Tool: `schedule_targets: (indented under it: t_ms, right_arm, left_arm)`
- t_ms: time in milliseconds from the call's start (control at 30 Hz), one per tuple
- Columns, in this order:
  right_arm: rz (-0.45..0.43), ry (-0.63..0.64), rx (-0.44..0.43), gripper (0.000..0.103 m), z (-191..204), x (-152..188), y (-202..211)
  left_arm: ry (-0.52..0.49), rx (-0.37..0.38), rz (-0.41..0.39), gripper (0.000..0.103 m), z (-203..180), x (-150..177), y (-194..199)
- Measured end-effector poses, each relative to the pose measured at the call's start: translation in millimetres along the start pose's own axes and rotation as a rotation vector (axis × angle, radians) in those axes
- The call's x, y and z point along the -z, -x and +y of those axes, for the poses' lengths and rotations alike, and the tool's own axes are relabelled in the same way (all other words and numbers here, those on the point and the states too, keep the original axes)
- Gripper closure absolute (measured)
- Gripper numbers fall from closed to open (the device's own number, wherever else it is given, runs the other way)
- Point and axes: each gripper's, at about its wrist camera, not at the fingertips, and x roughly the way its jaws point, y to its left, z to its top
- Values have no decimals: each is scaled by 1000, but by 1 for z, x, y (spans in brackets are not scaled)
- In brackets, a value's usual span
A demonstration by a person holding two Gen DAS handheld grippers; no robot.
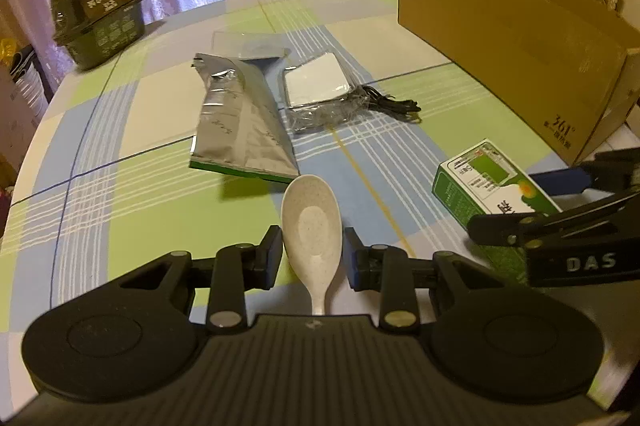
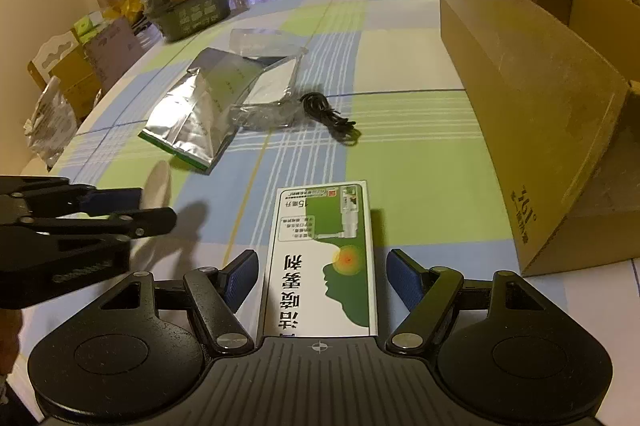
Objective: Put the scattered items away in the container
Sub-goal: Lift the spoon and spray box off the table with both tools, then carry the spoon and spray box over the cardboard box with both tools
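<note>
Checked counter [image 1: 120, 129], left gripper [image 1: 312, 250] snug around white spoon [image 1: 312, 222], right gripper [image 2: 320, 278] wide open beside green box [image 2: 324, 250].

the right tool [image 2: 320, 276] is wide apart, with a green and white box [image 2: 324, 258] lying flat between its blue pads, which do not touch it. the left tool [image 2: 120, 209] pokes in from the left side, just by a pale spoon [image 2: 158, 185]. farther back on the checked worktop [image 2: 420, 165] lie a silver bag [image 2: 192, 113], a black cord [image 2: 328, 117] and a big brown cardboard box [image 2: 520, 97].
</note>
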Motion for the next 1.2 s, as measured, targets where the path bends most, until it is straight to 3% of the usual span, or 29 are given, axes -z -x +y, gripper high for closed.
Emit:
schedule_targets:
  t_ms: [333, 367, 467, 1200]
  right_arm:
    - [5, 22, 15, 27, 3, 2, -3]
    - [6, 20, 18, 43, 3, 2, -3]
    - [1, 14, 19, 45, 2, 1, -1]
    - [-142, 36, 26, 45, 6, -12, 50]
  left_arm:
    - [32, 19, -19, 76, 0, -2, 16]
    - [33, 20, -21, 76, 0, -2, 17]
    - [37, 23, -26, 76, 0, -3, 21]
    - [29, 33, -82, 76, -13, -28, 58]
